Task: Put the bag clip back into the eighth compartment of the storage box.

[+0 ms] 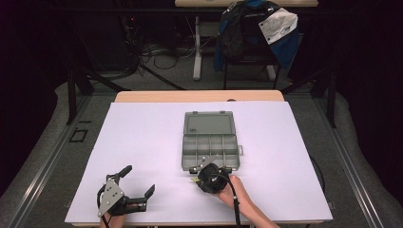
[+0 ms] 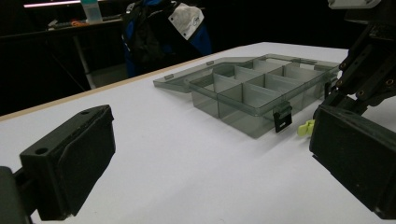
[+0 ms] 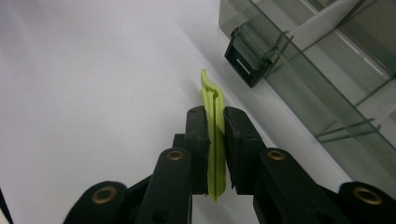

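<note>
The right gripper view shows what the high view cannot: the right gripper [image 3: 215, 126] has its jaws clamped on a thin yellow-green plastic clip [image 3: 214, 140], held edge-on just above the white table cover [image 3: 93, 93], close beside the black latch [image 3: 243, 60] of the grey compartment box [image 3: 327, 79]. From above, the right gripper [image 1: 205, 175] hides most of the clip, leaving a yellow speck at the box's near edge. The left gripper view shows the box [image 2: 261, 88] with its lid lying open behind it. The left gripper [image 1: 139, 183] rests near the table's front left, jaws wide apart and empty. No writing can be read.
</note>
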Tool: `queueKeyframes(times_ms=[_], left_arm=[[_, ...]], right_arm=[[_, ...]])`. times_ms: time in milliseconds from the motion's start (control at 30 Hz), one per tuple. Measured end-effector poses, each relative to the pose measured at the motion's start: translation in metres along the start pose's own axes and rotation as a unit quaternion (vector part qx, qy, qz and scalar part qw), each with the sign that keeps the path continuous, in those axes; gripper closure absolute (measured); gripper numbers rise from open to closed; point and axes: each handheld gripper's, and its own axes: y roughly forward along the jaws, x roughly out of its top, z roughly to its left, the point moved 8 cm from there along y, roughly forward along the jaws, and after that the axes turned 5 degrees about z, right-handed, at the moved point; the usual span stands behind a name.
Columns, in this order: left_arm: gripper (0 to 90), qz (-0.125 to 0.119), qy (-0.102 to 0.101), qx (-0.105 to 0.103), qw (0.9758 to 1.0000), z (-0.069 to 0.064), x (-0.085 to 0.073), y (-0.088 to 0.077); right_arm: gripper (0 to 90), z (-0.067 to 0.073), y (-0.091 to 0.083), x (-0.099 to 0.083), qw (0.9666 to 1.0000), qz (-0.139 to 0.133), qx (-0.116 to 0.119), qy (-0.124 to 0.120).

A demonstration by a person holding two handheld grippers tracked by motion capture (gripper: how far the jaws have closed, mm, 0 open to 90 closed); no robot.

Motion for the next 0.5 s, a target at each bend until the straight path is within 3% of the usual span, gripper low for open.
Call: queueKeyframes(times_ms=[500], left_arm=[[0.2, 0.001, 0.002, 0.001, 1.0000, 0.0002, -0.0002, 0.0003]], right_arm=[[80.6, 0.0012, -0.0085, 0.0007, 0.9999, -0.005, 0.003, -0.010]])
